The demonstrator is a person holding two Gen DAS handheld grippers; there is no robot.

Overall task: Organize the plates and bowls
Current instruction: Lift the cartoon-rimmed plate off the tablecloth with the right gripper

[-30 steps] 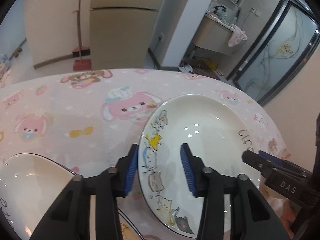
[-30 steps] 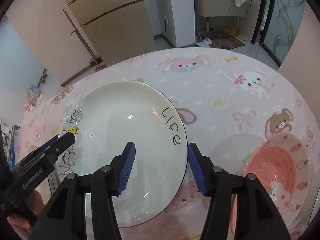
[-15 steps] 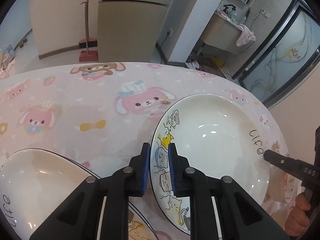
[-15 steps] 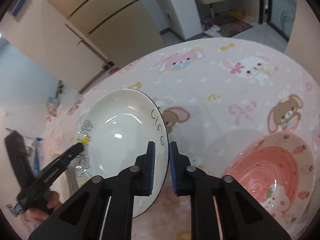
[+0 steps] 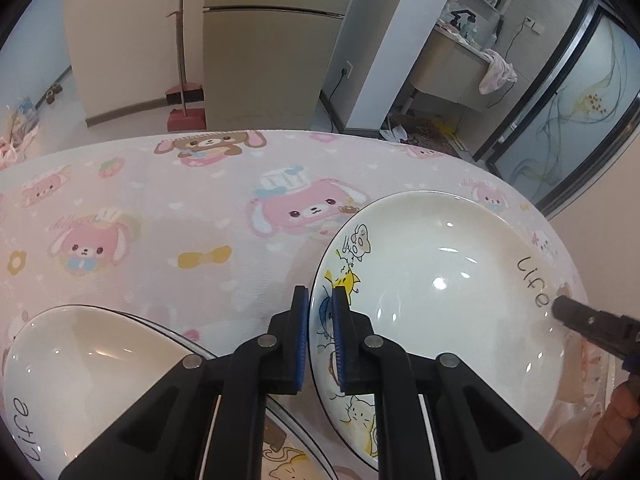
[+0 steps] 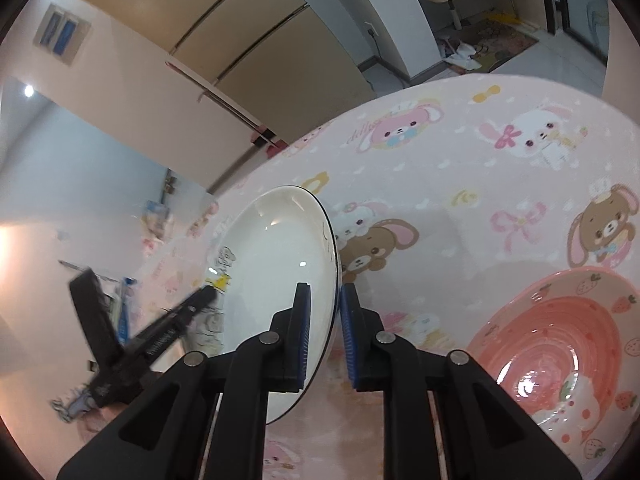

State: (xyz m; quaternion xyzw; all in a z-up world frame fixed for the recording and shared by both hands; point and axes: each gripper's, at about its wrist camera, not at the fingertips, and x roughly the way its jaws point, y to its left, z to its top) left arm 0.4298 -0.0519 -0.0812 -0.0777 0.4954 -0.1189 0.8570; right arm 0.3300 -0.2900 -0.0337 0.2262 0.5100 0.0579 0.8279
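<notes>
A white plate with cartoon cats and the word "Life" [image 5: 432, 280] is held off the pink table by both grippers. My left gripper [image 5: 320, 336] is shut on its cat-painted rim. My right gripper [image 6: 324, 336] is shut on the opposite rim by the lettering; the plate [image 6: 276, 276] looks tilted up in the right wrist view. The right gripper's tip [image 5: 576, 314] shows at the plate's right edge in the left wrist view. A second white "Life" plate [image 5: 80, 368] lies at lower left. A pink strawberry bowl [image 6: 560, 356] sits at lower right.
The table has a pink cartoon-animal cloth [image 5: 180, 220]. Another cat-patterned plate's edge [image 5: 288, 468] peeks out under the second plate. A fridge [image 5: 272, 40], a broom [image 5: 184, 92] and a glass door [image 5: 580, 100] stand beyond the table.
Both grippers went from open around the plate's rims to shut on them. The plate has risen and tilted in the right wrist view.
</notes>
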